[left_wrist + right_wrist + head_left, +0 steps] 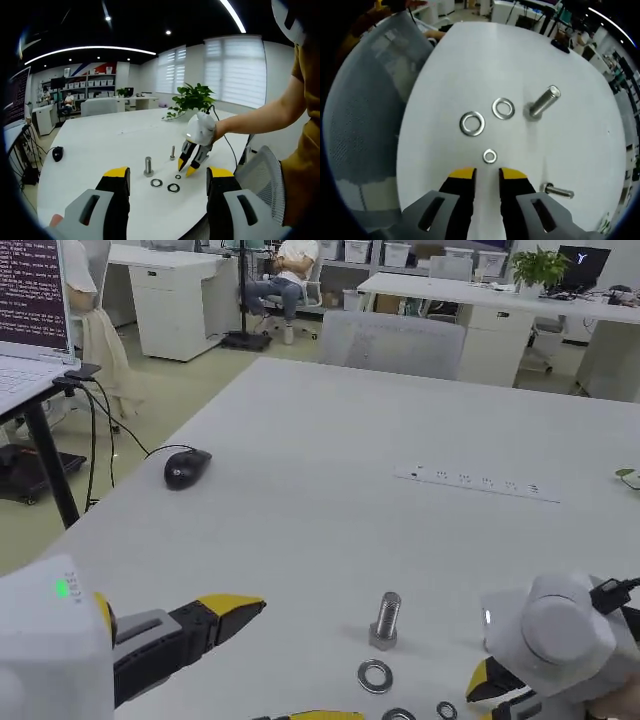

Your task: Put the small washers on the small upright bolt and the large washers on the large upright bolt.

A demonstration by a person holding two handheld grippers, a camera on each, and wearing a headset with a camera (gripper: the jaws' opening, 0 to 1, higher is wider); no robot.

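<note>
**Work surface.** The white table bears all task items loose.
- The large bolt stands upright on its head, right of centre in the right gripper view.
- The small bolt stands at the lower right of that view, beside the right-hand jaw.
- The first large washer and the second large washer lie flat at mid-frame, near each other but apart, left of the large bolt.
- The small washer lies flat below them.
- All three washers rest on the table, apart from both bolts.

**Right gripper**.
- Its jaws stand a narrow gap apart, with nothing between them.
- The small washer lies just above the yellow tips in its own view, in line with the gap. I see no contact.
- The large washers lie further up the frame.
- In the left gripper view it hangs tips-down over the table, right of the washers.

**Left gripper**.
- Its jaws stand wide apart and grip nothing.
- In its own view the bolts and washers sit at mid-frame, above the gap and well ahead of the tips.
- In the head view it occupies the lower left, with one yellow tip pointing toward the large bolt at bottom centre.

**Other items.**
- A mouse lies at the left of the head view.
- A power strip lies at centre right.
- A mesh chair stands at the table edge, on the left of the right gripper view.
</note>
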